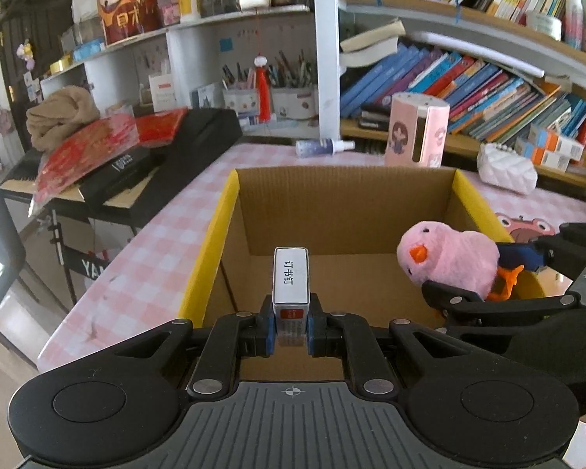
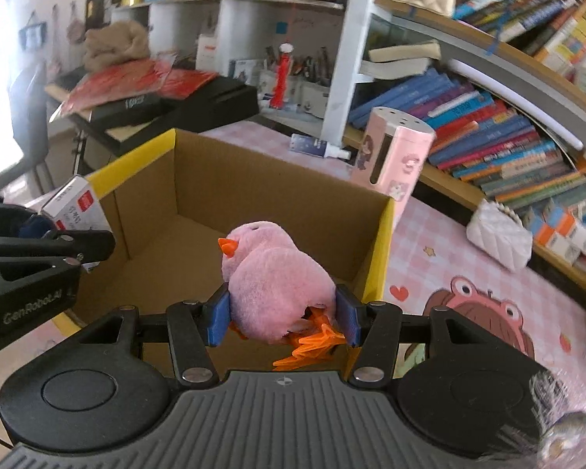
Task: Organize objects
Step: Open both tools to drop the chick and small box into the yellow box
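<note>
My left gripper (image 1: 290, 330) is shut on a small white staple box (image 1: 290, 279) with a red label, held above the open cardboard box (image 1: 230, 195) with yellow rim flaps. My right gripper (image 2: 283, 316) is shut on a pink plush chick (image 2: 273, 273) with orange beak and feet, held over the box's right wall (image 2: 386, 226). The chick also shows in the left wrist view (image 1: 449, 258), over the right side of the box. The staple box also shows in the right wrist view (image 2: 76, 203), at the box's left rim. The box's inside looks empty.
The box stands on a pink checked tablecloth (image 1: 156, 242). Behind it are a pink cylindrical holder (image 1: 416, 133), a small spray bottle (image 1: 322, 146) and a white quilted pouch (image 1: 506, 170). Bookshelves (image 1: 488, 90) run along the back. A keyboard with red packets (image 1: 109, 164) is at the left.
</note>
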`<act>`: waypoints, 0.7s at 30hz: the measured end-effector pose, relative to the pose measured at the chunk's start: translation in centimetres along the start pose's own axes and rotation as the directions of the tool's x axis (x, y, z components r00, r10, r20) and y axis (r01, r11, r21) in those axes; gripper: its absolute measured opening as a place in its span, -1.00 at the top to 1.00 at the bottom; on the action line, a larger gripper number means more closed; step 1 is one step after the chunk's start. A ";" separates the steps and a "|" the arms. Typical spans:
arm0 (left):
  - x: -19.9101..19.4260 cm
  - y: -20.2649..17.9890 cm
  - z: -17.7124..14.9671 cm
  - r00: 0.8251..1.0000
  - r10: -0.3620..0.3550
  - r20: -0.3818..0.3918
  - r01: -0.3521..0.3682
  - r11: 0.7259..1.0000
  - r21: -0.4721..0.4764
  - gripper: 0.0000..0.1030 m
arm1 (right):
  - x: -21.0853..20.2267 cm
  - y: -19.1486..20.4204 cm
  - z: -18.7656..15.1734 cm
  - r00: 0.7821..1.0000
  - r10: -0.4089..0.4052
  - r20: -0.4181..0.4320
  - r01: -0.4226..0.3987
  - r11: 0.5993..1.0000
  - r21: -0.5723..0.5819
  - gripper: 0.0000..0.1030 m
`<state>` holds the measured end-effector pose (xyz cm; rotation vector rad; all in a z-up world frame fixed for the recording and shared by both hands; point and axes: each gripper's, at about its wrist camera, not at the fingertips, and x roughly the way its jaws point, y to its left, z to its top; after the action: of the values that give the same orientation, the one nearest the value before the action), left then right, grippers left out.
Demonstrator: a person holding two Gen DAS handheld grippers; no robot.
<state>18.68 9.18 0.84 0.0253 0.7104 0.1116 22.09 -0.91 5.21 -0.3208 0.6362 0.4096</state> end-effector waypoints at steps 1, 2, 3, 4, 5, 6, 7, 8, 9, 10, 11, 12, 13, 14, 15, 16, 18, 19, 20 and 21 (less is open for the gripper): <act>0.3 0.0 0.1 1.000 0.003 -0.005 -0.003 1.000 0.002 0.75 | 0.3 0.1 0.0 1.000 0.004 -0.003 -0.004 1.000 -0.017 -0.01; 0.6 -0.1 0.1 1.000 0.007 -0.010 -0.007 1.000 0.004 0.75 | 0.6 0.1 0.0 1.000 0.008 -0.007 -0.008 0.999 -0.032 -0.01; 0.9 -0.1 0.2 1.000 0.010 -0.016 -0.010 1.000 0.007 0.75 | 0.9 0.2 0.1 1.000 0.010 -0.011 -0.010 0.999 -0.048 -0.01; 1.1 -0.2 0.2 1.000 0.012 -0.020 -0.012 1.000 0.010 0.75 | 1.2 0.3 0.1 1.000 0.012 -0.016 -0.013 0.998 -0.069 -0.01; 1.3 -0.2 0.1 1.000 0.014 -0.026 -0.013 1.000 0.013 0.75 | 1.4 0.4 0.2 1.000 0.014 -0.022 -0.016 0.996 -0.087 -0.01; 1.6 -0.3 0.1 0.999 0.014 -0.032 -0.014 1.000 0.016 0.75 | 1.7 0.5 0.2 0.999 0.016 -0.030 -0.019 0.994 -0.106 -0.01; 1.8 -0.4 0.1 0.999 0.014 -0.038 -0.013 1.000 0.017 0.75 | 2.0 0.6 0.2 0.999 0.015 -0.040 -0.020 0.992 -0.125 -0.01; 2.0 -0.4 0.0 0.999 0.014 -0.043 -0.013 1.000 0.018 0.75 | 2.3 0.6 0.1 0.999 0.014 -0.052 -0.021 0.990 -0.140 -0.01; 2.2 -0.5 0.0 0.999 0.013 -0.049 -0.012 1.000 0.020 0.75 | 2.6 0.7 0.0 0.998 0.015 -0.067 -0.026 0.988 -0.153 -0.01; 2.4 -0.5 -0.1 0.998 0.013 -0.055 -0.012 1.000 0.021 0.75 | 2.9 0.4 0.0 0.997 0.025 -0.079 -0.035 0.990 -0.140 -0.01; 2.5 -0.6 -0.2 0.998 0.014 -0.061 -0.013 1.000 0.022 0.75 | 3.1 0.3 0.0 0.996 0.030 -0.090 -0.042 0.990 -0.135 -0.01; 2.7 -0.6 -0.3 0.998 0.014 -0.068 -0.013 1.000 0.023 0.75 | 3.2 0.4 0.1 0.995 0.033 -0.092 -0.046 0.989 -0.143 -0.01; 2.9 -0.6 -0.3 0.997 0.013 -0.074 -0.011 1.000 0.025 0.75 | 3.4 0.4 0.1 0.995 0.032 -0.097 -0.046 0.988 -0.146 -0.01; 3.0 -0.6 -0.4 0.997 0.014 -0.081 -0.012 1.000 0.026 0.75 | 3.4 0.4 0.1 0.994 0.034 -0.103 -0.049 0.988 -0.148 -0.01; 3.2 -0.6 -0.5 0.996 0.015 -0.086 -0.012 1.000 0.028 0.75 | 3.5 0.3 0.2 0.993 0.038 -0.108 -0.053 0.988 -0.148 -0.01; 3.4 -0.6 -0.5 0.996 0.014 -0.092 -0.012 1.000 0.029 0.75 | 3.6 0.4 0.2 0.993 0.042 -0.112 -0.058 0.987 -0.150 -0.01; 3.6 -0.6 -0.6 0.995 0.014 -0.102 -0.011 0.999 0.032 0.75 | 3.7 0.4 0.3 0.992 0.047 -0.117 -0.065 0.986 -0.154 -0.01; 3.6 -0.7 -0.7 0.994 0.015 -0.105 -0.011 0.999 0.034 0.74 | 3.8 0.4 0.3 0.991 0.050 -0.120 -0.069 0.985 -0.156 -0.01; 3.7 -0.6 -0.8 0.994 0.014 -0.107 -0.011 0.999 0.033 0.74 | 3.8 0.4 0.4 0.991 0.053 -0.122 -0.072 0.985 -0.157 -0.01; 3.6 -0.6 -0.8 0.994 0.014 -0.107 -0.011 0.999 0.031 0.74 | 3.8 0.4 0.4 0.991 0.057 -0.124 -0.077 0.984 -0.160 -0.01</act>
<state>20.95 8.98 -2.17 0.0526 0.8196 0.1147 24.89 0.60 3.02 -0.4848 0.7333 0.5120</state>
